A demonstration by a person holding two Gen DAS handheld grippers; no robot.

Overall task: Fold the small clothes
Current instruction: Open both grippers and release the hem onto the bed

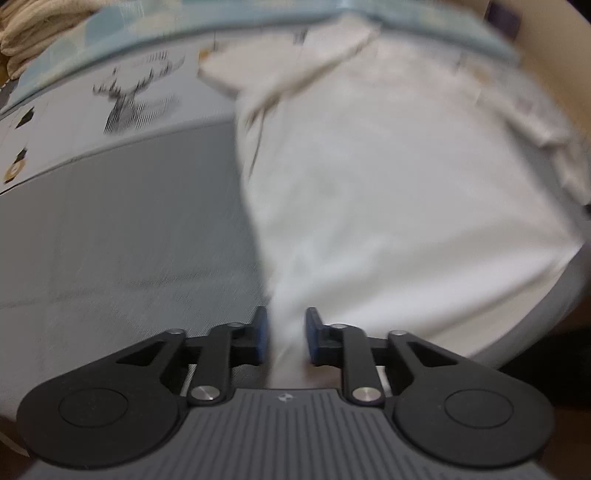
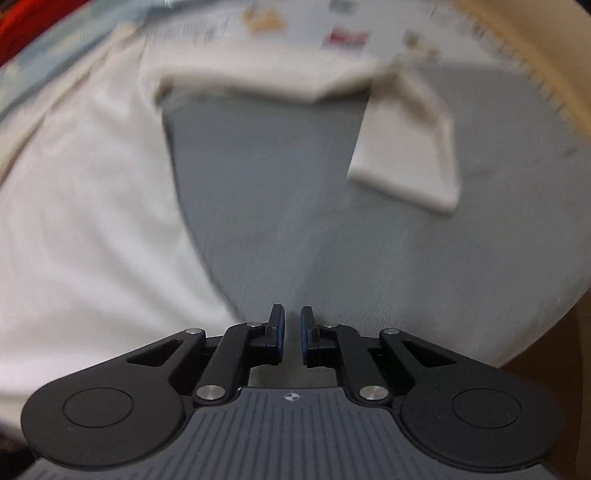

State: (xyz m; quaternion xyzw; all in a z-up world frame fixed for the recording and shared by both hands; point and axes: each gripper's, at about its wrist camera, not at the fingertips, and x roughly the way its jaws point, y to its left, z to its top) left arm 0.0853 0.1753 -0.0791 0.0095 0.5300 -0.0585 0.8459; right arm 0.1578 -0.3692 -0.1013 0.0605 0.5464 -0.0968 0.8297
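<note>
A white T-shirt (image 1: 388,177) lies spread on a grey cloth-covered table (image 1: 129,221). My left gripper (image 1: 286,332) is shut on a bunched corner of the shirt's near edge; the cloth runs up between its blue pads. In the right wrist view the same shirt (image 2: 85,206) fills the left side, with a sleeve (image 2: 410,147) folded over toward the right. My right gripper (image 2: 291,332) hovers over bare grey cloth beside the shirt's edge, jaws nearly closed with a narrow gap and nothing between them. Both views are motion-blurred.
A printed sheet with a deer drawing (image 1: 136,99) lies at the table's far left. A pale blue band (image 1: 258,26) runs along the far edge. Beige knit fabric (image 1: 26,29) sits at the top left corner. A tan floor (image 2: 554,55) lies beyond the table's right.
</note>
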